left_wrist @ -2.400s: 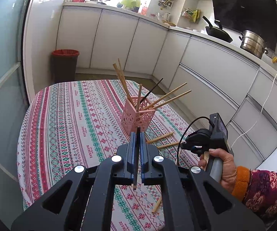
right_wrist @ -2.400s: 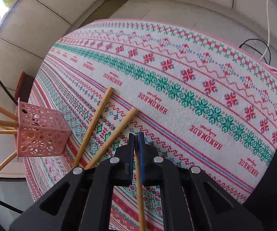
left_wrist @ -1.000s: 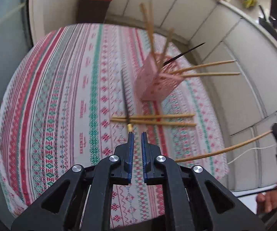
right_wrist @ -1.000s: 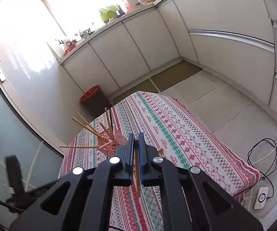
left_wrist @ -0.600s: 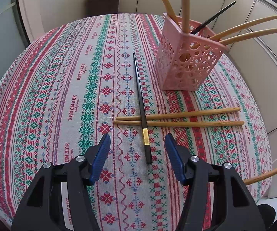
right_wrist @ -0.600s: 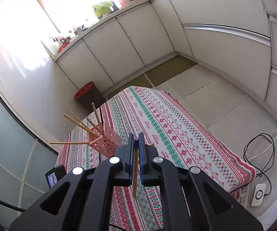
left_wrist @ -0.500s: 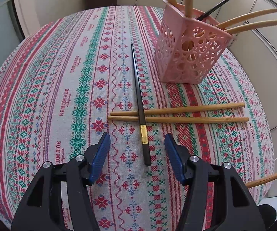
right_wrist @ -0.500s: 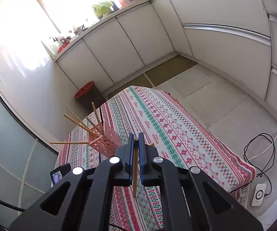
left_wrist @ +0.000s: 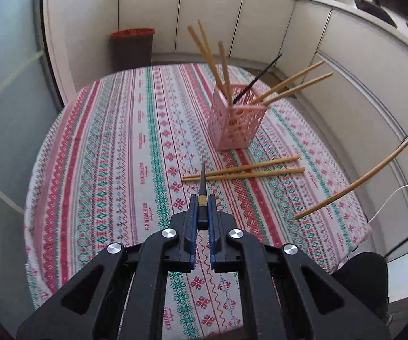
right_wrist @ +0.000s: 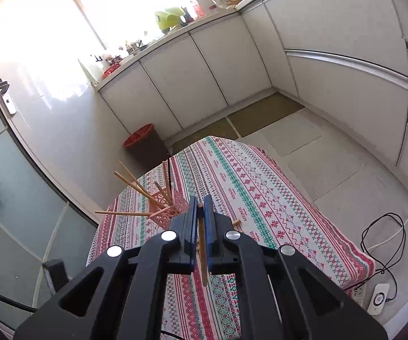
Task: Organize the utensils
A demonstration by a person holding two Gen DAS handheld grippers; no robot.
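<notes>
My left gripper point(left_wrist: 201, 202) is shut on a black chopstick point(left_wrist: 202, 182) with a gold band and holds it above the table. A pink perforated holder point(left_wrist: 236, 119) stands ahead on the patterned tablecloth point(left_wrist: 113, 147), with several wooden chopsticks and one black one in it. Two wooden chopsticks point(left_wrist: 243, 170) lie side by side in front of the holder. My right gripper point(right_wrist: 201, 208) is shut on a wooden chopstick point(right_wrist: 202, 250), high above the table. That chopstick shows at the right in the left wrist view point(left_wrist: 357, 181). The holder shows below in the right wrist view point(right_wrist: 164, 208).
A red-rimmed bin point(left_wrist: 131, 46) stands on the floor beyond the table. White kitchen cabinets point(left_wrist: 359, 85) run along the back and right. A power strip with cables point(right_wrist: 378, 297) lies on the floor to the right of the table.
My left gripper was open over the black chopstick lying on the table. It has shut on it and lifted it off the cloth. My right gripper stays high with its wooden chopstick.
</notes>
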